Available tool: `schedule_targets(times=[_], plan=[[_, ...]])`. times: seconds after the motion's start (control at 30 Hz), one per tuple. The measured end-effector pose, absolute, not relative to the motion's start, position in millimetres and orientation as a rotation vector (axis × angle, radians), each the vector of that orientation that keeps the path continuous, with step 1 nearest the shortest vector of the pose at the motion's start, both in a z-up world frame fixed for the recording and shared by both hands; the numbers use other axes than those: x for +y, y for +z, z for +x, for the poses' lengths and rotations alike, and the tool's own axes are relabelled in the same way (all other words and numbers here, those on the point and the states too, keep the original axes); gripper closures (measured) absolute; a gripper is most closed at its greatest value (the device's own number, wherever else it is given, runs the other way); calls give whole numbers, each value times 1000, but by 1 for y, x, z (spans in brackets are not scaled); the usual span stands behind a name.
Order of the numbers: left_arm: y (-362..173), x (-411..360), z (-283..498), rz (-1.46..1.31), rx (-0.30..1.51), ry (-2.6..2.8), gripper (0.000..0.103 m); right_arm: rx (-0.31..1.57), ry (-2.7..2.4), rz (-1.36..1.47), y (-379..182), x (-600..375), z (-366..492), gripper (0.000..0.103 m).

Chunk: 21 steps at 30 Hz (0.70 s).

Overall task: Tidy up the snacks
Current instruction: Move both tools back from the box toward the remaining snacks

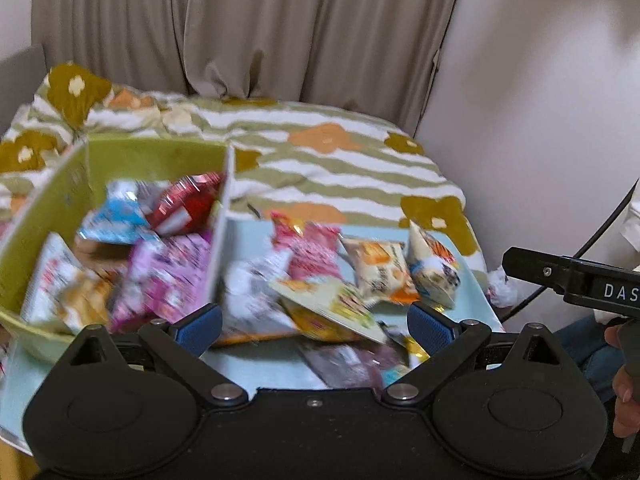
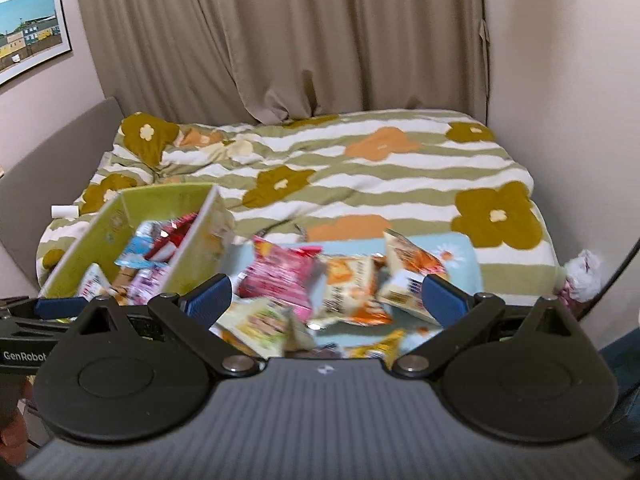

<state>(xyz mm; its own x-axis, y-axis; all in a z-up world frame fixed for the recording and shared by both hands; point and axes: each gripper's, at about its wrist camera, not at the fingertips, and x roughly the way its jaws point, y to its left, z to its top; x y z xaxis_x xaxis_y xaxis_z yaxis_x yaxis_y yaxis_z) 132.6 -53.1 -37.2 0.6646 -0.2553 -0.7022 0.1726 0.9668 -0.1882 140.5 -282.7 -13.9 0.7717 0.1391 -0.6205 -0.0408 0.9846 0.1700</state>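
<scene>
A green box (image 1: 156, 156) stands on the bed at the left and holds several snack packs, among them a red one (image 1: 180, 208), a blue one (image 1: 116, 220) and a purple one (image 1: 168, 276). To its right a loose heap of packs lies on a light blue mat (image 1: 248, 236): a pink pack (image 1: 312, 248), orange-and-cream packs (image 1: 380, 272), a yellow-green pack (image 1: 340, 304). My left gripper (image 1: 316, 324) is open and empty just above the heap's near side. My right gripper (image 2: 326, 300) is open and empty over the same heap (image 2: 280, 276); the box (image 2: 160, 200) lies to its left.
A flowered, striped duvet (image 2: 360, 184) covers the bed behind the mat. Beige curtains (image 2: 280, 40) hang at the back and a wall (image 2: 560, 120) closes the right side. A crumpled white wrapper (image 2: 580, 272) lies at the bed's right edge. The right gripper's body (image 1: 580, 280) shows in the left wrist view.
</scene>
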Motion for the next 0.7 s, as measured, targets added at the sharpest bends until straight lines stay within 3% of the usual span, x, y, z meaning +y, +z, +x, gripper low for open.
schedule_targets(times=[0.47, 0.7], plan=[[-127, -130, 158, -124, 958, -119, 3, 842, 185, 211, -101, -339, 177, 0], [-159, -140, 170, -145, 997, -89, 10, 900, 207, 201, -139, -335, 192, 0]])
